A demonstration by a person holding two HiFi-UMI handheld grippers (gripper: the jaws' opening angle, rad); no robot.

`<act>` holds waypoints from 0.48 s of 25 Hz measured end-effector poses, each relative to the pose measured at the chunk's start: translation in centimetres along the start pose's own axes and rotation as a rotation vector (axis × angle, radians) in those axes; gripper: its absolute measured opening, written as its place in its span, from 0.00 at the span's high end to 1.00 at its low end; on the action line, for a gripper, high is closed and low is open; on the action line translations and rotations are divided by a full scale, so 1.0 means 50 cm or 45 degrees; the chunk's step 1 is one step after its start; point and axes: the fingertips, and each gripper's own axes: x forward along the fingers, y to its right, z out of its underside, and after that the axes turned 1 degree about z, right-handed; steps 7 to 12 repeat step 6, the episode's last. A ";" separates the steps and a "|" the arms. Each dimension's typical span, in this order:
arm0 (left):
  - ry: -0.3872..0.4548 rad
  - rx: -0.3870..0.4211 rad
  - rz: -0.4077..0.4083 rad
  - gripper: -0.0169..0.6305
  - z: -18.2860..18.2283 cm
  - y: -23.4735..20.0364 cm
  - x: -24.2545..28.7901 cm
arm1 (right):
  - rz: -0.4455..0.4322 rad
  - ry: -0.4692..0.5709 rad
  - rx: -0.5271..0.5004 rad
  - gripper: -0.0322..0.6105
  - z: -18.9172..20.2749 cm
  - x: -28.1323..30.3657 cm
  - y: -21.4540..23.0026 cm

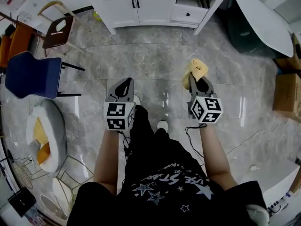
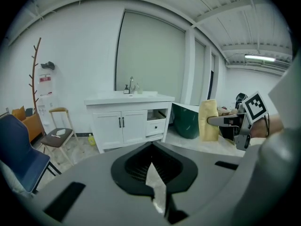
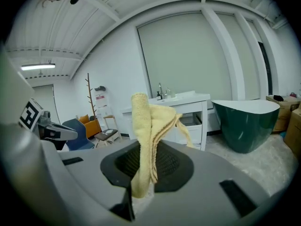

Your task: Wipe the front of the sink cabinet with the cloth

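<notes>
We stand on the grey marble floor, well apart from the white sink cabinet, which sits at the top of the head view with its two doors closed and a small drawer to their right. Our right gripper is clamped on the yellow cloth. In the right gripper view the cloth rises folded between the jaws and flops forward over them, and a short end hangs below. The cloth is up in the air and touches nothing on the cabinet's front. Our left gripper has its jaws pressed together with nothing between them. We hold both grippers out in front of us, side by side, pointing toward the cabinet. A tap stands on the cabinet's top, and a small yellow bottle sits on the floor by its left leg. A dark green bathtub with a white rim stands just to the right of the cabinet. To our left are a brown chair and, nearer us, a blue chair. A cardboard box sits at the right edge.
</notes>
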 end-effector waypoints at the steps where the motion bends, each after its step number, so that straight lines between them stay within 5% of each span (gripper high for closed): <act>1: 0.005 0.005 -0.005 0.95 0.000 0.011 -0.016 | -0.012 0.004 -0.006 0.85 -0.003 -0.015 -0.005; 12: 0.017 0.001 -0.030 0.95 0.009 0.059 -0.092 | -0.055 -0.011 -0.026 0.85 0.005 -0.088 -0.027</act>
